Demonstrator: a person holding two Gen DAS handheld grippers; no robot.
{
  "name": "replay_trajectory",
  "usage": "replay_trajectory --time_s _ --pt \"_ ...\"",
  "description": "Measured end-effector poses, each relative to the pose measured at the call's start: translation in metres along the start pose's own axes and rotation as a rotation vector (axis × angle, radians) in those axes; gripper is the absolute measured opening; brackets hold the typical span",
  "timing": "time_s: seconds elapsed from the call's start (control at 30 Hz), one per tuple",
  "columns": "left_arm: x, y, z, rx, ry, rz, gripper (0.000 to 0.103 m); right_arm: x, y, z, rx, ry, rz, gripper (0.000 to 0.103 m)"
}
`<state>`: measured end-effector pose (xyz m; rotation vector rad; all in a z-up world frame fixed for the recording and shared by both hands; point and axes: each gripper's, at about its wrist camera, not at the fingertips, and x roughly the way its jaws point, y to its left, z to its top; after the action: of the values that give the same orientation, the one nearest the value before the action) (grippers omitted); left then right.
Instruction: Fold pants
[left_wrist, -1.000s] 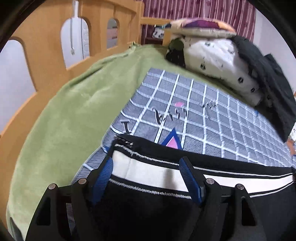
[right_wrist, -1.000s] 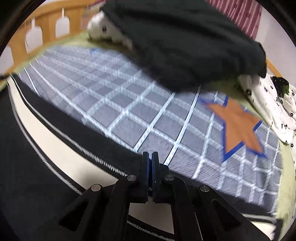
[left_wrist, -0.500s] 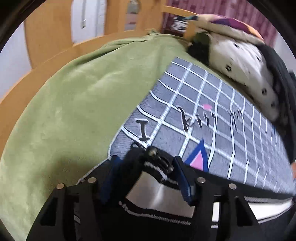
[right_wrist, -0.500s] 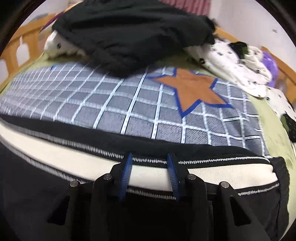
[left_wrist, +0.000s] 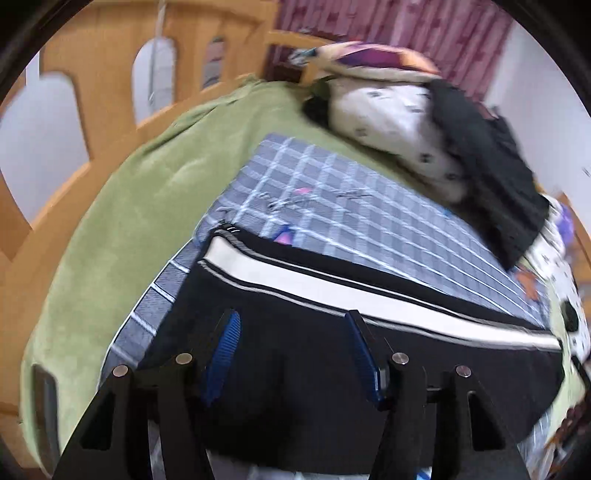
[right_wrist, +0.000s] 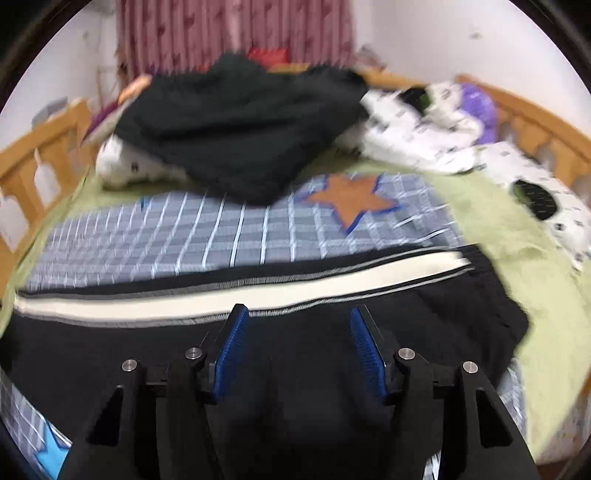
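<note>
Black pants (left_wrist: 303, 354) with a white side stripe (left_wrist: 332, 288) lie folded flat on a grey checked blanket (left_wrist: 332, 206). They also show in the right wrist view (right_wrist: 295, 354), with the stripe (right_wrist: 221, 295) along the far edge. My left gripper (left_wrist: 291, 321) is open and empty, held above the pants near their left end. My right gripper (right_wrist: 297, 317) is open and empty above the pants nearer their right end.
A green bed cover (left_wrist: 122, 221) lies under the blanket. A wooden bed rail (left_wrist: 99, 74) runs along the left and another wooden bed rail (right_wrist: 535, 122) on the right. A black garment (right_wrist: 236, 129) and white spotted bedding (right_wrist: 424, 129) are piled at the far end.
Both grippers have opened and let go of the pants, then drawn back and up. The pants now lie flat on the blanket.
</note>
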<state>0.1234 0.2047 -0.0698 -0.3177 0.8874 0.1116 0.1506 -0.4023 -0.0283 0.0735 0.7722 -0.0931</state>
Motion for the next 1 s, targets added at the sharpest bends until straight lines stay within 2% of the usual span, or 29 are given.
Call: replay_trajectory --time_s 0.1,0.2,0.23,0.3,0.4,0.5,0.57,0.7,0.73,0.77,0.8,0.83,0.9,0.93,1.0 --pt "-0.049 -0.024 -0.003 0.057 -0.038 -0.066 0.056 -0.046 0.008 0.009 0.058 -0.034 0.08 0.055" --pt "-0.097 -0.044 -0.003 0.077 -0.096 -0.115 0.056 -0.081 0.026 0.017 0.075 -0.01 0.123 0.055" --pt "-0.112 -0.049 -0.005 0.082 -0.12 -0.127 0.056 -0.092 0.034 0.017 0.072 -0.014 0.163 0.055" --pt "-0.133 -0.061 -0.013 0.109 -0.132 -0.151 0.062 -0.108 0.048 0.014 0.059 -0.034 0.216 0.055" --pt "-0.147 -0.068 -0.033 0.127 -0.134 -0.208 0.064 -0.118 0.075 0.003 0.023 -0.041 0.217 0.055" --pt "-0.133 -0.059 -0.058 0.096 -0.116 -0.233 0.064 -0.107 0.097 -0.014 -0.007 -0.035 0.276 0.055" --pt "-0.104 -0.043 -0.08 0.062 -0.086 -0.247 0.064 -0.092 0.108 -0.027 -0.015 -0.025 0.304 0.055" --pt "-0.048 0.004 -0.119 -0.059 -0.057 -0.211 0.064 -0.048 0.122 -0.068 -0.066 -0.002 0.329 0.055" --pt "-0.03 0.024 -0.13 -0.112 -0.046 -0.205 0.064 -0.035 0.123 -0.08 -0.075 -0.003 0.321 0.053" --pt "-0.019 0.039 -0.138 -0.15 -0.035 -0.203 0.062 -0.022 0.126 -0.088 -0.08 0.039 0.271 0.051" --pt "-0.006 0.054 -0.145 -0.195 -0.023 -0.201 0.062 -0.014 0.13 -0.091 -0.086 0.087 0.242 0.044" --pt "0.006 0.069 -0.148 -0.245 -0.004 -0.18 0.062 -0.009 0.134 -0.094 -0.093 0.118 0.267 0.041" --pt "0.019 0.087 -0.146 -0.318 -0.002 -0.197 0.062 -0.007 0.139 -0.097 -0.103 0.1 0.298 0.041" --pt "0.021 0.095 -0.141 -0.344 -0.021 -0.217 0.062 -0.006 0.143 -0.098 -0.123 0.076 0.28 0.041" --pt "0.027 0.106 -0.13 -0.374 -0.042 -0.2 0.062 -0.001 0.151 -0.101 -0.17 0.052 0.242 0.041"
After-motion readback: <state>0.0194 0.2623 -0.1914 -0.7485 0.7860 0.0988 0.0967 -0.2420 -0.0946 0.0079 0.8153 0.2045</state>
